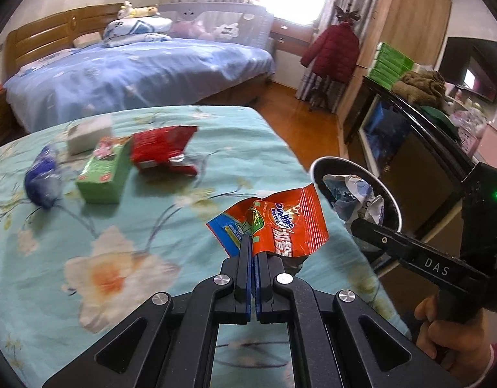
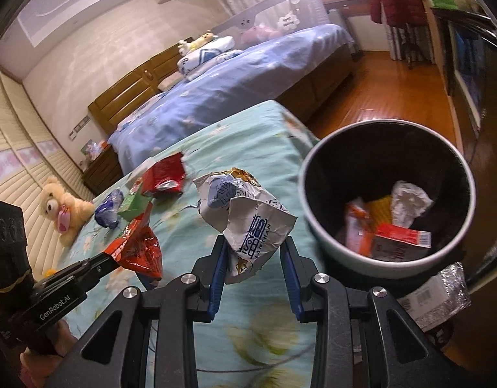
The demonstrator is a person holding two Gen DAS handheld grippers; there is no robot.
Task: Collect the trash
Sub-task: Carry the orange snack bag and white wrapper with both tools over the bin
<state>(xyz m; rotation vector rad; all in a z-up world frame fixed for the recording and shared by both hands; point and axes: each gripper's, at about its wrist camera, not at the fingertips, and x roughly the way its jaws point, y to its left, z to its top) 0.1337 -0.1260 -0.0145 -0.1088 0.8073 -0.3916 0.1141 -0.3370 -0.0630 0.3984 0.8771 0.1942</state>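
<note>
While left claw point(image 1: 254, 245) pinches orange wrapper point(image 1: 280, 223), right claw point(image 2: 253, 252) clamps crumpled white bag point(image 2: 248, 220) beside bin point(image 2: 316, 226).

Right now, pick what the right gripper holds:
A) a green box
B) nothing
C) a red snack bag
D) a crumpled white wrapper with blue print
D: in the right wrist view the right gripper is closed on the crumpled white wrapper, held above the bedspread beside the bin; the orange packet is in the left gripper.
</note>
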